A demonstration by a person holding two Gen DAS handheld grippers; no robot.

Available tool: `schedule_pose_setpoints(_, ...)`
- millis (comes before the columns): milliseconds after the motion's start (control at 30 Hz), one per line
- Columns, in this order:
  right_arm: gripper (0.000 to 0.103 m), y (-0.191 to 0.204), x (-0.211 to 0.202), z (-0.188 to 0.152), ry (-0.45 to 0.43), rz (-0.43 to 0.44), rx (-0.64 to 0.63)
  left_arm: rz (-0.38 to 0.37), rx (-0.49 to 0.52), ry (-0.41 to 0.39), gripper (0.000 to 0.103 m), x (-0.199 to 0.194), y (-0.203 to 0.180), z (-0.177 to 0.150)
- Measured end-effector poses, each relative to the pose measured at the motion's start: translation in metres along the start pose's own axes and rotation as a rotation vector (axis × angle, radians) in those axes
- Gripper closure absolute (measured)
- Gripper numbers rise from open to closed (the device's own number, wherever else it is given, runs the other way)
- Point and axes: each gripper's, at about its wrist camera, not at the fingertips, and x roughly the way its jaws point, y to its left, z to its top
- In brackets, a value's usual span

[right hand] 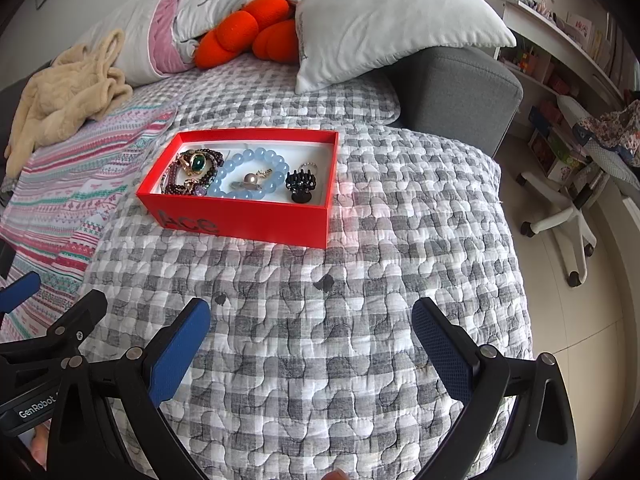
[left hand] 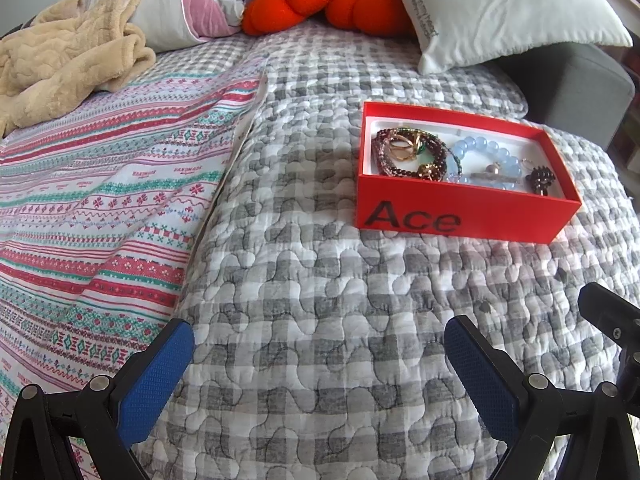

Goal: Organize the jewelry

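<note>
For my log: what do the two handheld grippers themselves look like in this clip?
Both match: the left gripper and right gripper have black frames with round silver pivot bolts, each carrying two fingers faced with blue textured pads. White "GenRobot" lettering marks the black body seen at the right view's lower left. No cables or sleeves show.

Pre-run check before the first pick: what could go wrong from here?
1. In the red cardboard box, the dark beaded strands tangle with the green-stone ring; lifting one may drag the others.
2. The box sits on a soft quilted bedspread; pressing down could tip it.
3. Both open grippers, left and right, are wide; the small pearl ring may slip.
</note>
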Motion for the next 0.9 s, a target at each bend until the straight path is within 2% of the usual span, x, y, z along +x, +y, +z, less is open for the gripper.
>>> schedule_pose_setpoints(900,0.001,-0.0025,0.0059,-0.0046,0.006,-0.023,0.0,0.015,0.014,-0.003,0.0,0.0093,0.0013,-0.0046)
